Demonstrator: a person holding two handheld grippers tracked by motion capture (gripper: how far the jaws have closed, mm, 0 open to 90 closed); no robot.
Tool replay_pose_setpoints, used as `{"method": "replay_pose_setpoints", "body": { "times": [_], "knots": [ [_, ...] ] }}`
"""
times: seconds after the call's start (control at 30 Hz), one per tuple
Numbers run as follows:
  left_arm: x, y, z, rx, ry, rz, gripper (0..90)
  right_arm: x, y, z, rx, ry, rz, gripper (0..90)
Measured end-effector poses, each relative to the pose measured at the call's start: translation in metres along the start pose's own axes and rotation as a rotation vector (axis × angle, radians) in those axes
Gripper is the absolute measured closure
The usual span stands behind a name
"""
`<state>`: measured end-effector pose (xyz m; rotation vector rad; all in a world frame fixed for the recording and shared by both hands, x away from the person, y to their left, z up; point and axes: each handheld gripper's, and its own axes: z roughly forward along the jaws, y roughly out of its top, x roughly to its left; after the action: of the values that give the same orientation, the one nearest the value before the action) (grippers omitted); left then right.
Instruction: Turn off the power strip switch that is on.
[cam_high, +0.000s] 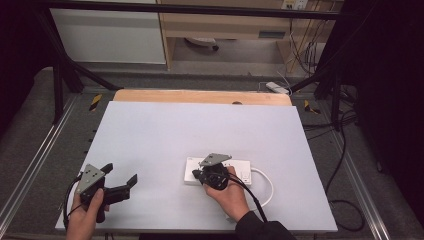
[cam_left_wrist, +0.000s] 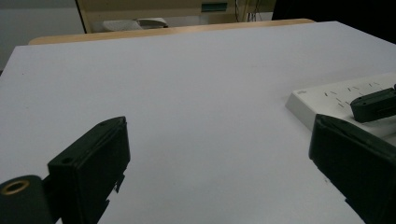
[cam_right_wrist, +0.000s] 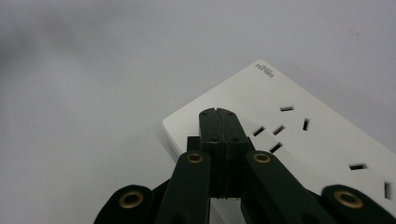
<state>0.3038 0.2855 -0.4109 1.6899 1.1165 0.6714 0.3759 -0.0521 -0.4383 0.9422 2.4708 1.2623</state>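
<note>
White rectangular plastic power strip (cam_high: 220, 171) lying flat on the pale grey tabletop (cam_high: 165, 135), toward the tabletop's near right part. Its upper face carries several groups of dark slot-shaped socket openings; a small printed mark sits at one corner (cam_right_wrist: 264, 69), seen in the right gripper view. A white cable (cam_high: 265, 182) leaves the strip's right end and loops in a curve on the tabletop just beside it.

Right tool (cam_high: 197, 175), held in the person's right hand (cam_high: 227, 195), poised over the left end of the power strip. In the right gripper view its two black jaws are pressed together with nothing between them, their tips (cam_right_wrist: 217, 114) above the strip's face near the edge, beside a socket group. Whether the tips touch the plastic cannot be told.

Left tool (cam_high: 120, 175), held in the person's left hand (cam_high: 85, 212), well to the left of the power strip, above bare tabletop. Its jaws stand wide apart and empty; in the left gripper view the power strip (cam_left_wrist: 336, 95) lies beyond the right-hand jaw.
</note>
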Motion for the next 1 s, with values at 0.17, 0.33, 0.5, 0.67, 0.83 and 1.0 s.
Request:
{"method": "replay_pose_setpoints", "body": {
  "times": [0.17,0.33,0.5,0.67,0.83,1.0],
  "knots": [
    [0.0,0.0,0.0,0.0,-0.001,0.001,5.5,0.0,0.001,-0.001,-0.009,0.004,0.0,90.0],
    [0.0,0.0,0.0,0.0,0.0,0.0,5.5,0.0,0.001,-0.003,-0.019,0.002,0.001,90.0],
    [0.0,0.0,0.0,0.001,0.0,0.002,5.5,0.0,0.002,-0.004,-0.034,0.004,0.012,90.0],
    [0.0,0.0,0.0,0.001,-0.001,0.002,5.5,-0.001,0.004,-0.006,-0.057,0.012,0.025,90.0],
    [0.0,0.0,0.0,0.0,-0.001,0.002,5.5,-0.001,0.005,-0.008,-0.078,0.012,0.034,90.0],
    [0.0,0.0,0.0,0.001,-0.002,0.001,5.6,-0.002,0.006,-0.011,-0.116,0.02,0.043,90.0]
  ]
}}
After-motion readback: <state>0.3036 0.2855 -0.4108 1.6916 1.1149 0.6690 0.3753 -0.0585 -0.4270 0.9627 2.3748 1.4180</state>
